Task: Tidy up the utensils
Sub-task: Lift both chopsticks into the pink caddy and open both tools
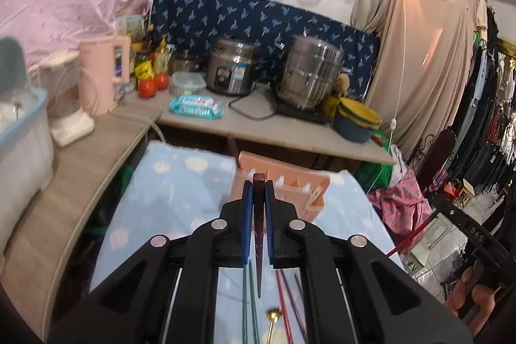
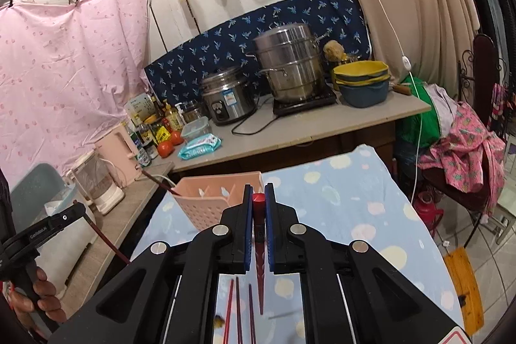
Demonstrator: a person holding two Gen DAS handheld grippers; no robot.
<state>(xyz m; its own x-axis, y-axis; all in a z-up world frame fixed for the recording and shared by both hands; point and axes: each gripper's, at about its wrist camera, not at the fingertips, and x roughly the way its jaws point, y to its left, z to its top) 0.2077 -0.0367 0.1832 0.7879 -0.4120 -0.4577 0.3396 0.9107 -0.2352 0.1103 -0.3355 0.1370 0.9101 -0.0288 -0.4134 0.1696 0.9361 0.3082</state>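
My left gripper (image 1: 259, 184) is shut on a dark red chopstick (image 1: 259, 263) that runs lengthwise between its blue pads. It hangs above the blue spotted tablecloth (image 1: 180, 202), just short of the pink utensil holder (image 1: 290, 186). My right gripper (image 2: 258, 189) is shut on a brighter red chopstick (image 2: 260, 279), with the pink slotted holder (image 2: 206, 199) ahead and to its left. The right wrist view also shows the left gripper (image 2: 48, 228) at the left edge, its chopstick (image 2: 106, 240) slanting toward the holder. Loose chopsticks (image 1: 287, 305) and a gold spoon (image 1: 273, 316) lie on the cloth below.
Behind the table a counter (image 2: 290, 137) carries a rice cooker (image 2: 225, 99), a steel steamer pot (image 2: 290, 66), stacked bowls (image 2: 362, 79), a wipes pack (image 2: 200, 145), tomatoes and bottles. A pink kettle (image 1: 103, 76) and a blender stand on the left shelf. A clothes-covered chair (image 2: 464, 157) stands right.
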